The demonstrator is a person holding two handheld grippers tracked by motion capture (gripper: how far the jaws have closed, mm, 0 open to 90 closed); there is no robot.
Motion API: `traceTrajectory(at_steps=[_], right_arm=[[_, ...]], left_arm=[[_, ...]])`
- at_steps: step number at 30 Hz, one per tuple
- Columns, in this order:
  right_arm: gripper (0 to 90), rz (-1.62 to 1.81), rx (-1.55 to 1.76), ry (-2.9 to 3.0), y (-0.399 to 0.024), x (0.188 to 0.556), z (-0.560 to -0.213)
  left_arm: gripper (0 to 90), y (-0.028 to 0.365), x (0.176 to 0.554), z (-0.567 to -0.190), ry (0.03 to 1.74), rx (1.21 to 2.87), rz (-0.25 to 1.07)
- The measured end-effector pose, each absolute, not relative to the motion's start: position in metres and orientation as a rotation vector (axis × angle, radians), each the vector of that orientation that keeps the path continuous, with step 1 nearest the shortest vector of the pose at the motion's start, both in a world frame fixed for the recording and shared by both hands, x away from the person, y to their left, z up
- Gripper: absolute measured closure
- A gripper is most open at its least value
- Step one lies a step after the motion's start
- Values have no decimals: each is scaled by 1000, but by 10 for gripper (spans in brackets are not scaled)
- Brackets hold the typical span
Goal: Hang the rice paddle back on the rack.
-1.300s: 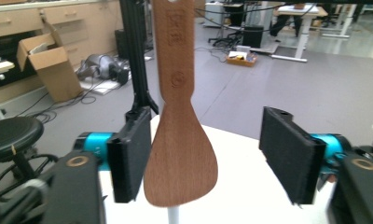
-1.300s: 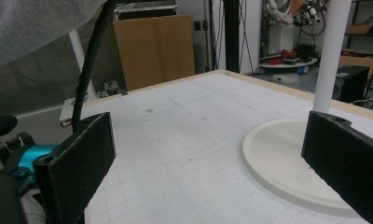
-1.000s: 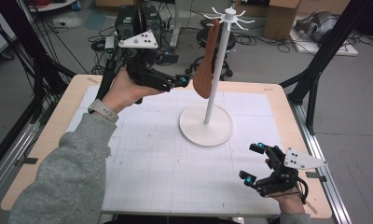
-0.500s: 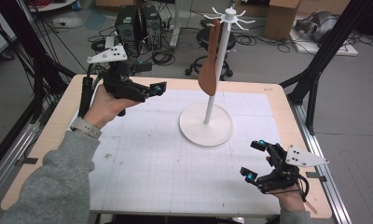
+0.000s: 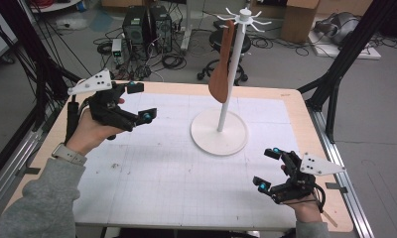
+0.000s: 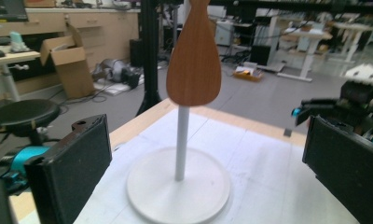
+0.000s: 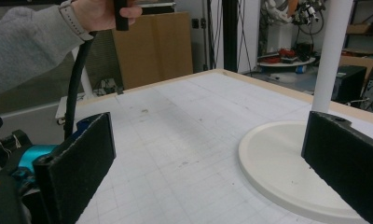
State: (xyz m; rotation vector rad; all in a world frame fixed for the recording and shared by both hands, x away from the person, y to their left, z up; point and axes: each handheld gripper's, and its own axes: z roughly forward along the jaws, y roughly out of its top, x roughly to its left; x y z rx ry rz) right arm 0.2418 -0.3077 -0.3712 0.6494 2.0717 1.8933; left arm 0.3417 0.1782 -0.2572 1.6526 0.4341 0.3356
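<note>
In the high view, the wooden spatula [image 5: 222,74] is hanging from the top of the white stand [image 5: 219,133], beside its pole. The left gripper [image 5: 140,103] is hovering well left of the stand, its 2 jaws having just been opening, nothing between them. The right gripper [image 5: 267,169] is sitting near the stand's base, gaping and holding nothing.

In the left gripper view, the spatula [image 6: 194,60] is hanging in front of the pole (jaws spread wide).

In the right gripper view, the jaws are standing apart beside the stand's base [image 7: 278,163].

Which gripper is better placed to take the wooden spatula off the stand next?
Left, probably. The left gripper is open and faces the spatula on the stand; the right gripper sits low by the table's near edge.
</note>
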Motion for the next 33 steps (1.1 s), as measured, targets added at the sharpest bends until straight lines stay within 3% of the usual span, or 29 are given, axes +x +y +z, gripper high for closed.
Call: traceTrajectory(at_steps=[33], right_arm=[[18, 1862, 678, 2090, -306, 250, -374]], left_arm=[[17, 273, 277, -334, 571, 1519, 427]])
